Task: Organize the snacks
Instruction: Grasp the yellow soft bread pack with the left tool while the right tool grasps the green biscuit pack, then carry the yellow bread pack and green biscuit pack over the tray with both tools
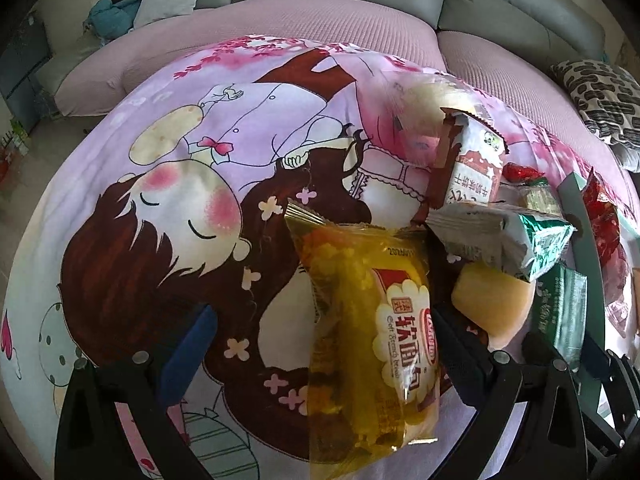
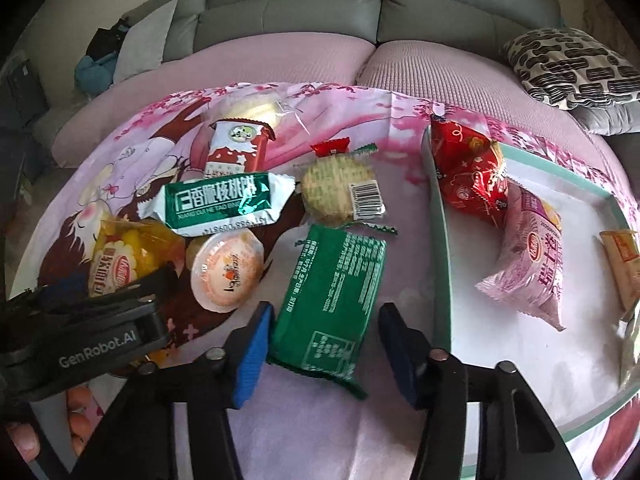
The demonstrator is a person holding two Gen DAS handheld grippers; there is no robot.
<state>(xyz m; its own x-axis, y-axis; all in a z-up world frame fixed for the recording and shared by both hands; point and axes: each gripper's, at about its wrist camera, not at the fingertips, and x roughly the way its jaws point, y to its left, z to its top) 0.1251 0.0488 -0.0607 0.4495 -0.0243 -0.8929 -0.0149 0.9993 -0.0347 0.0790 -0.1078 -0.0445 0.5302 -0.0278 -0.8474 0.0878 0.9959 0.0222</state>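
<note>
A dark green snack packet (image 2: 332,300) lies on the cartoon-print cloth (image 2: 132,160), between the blue pads of my right gripper (image 2: 326,344). The jaws stand narrow around it. The left pad is at the packet's edge and a sliver of cloth shows at the right pad, so it is open. My left gripper (image 1: 320,344) is wide open over a yellow bread packet (image 1: 368,340), which lies close to its right finger. A white tray with a teal rim (image 2: 440,240) at the right holds a red packet (image 2: 472,172), a pink packet (image 2: 528,256) and an orange one (image 2: 620,264).
Loose on the cloth are a green-and-white packet (image 2: 224,204), a round cookie packet (image 2: 340,192), a jelly cup (image 2: 226,272), a red-and-white packet (image 2: 236,148) and a clear bun packet (image 2: 256,110). A grey sofa (image 2: 320,8) with a patterned cushion (image 2: 572,68) stands behind.
</note>
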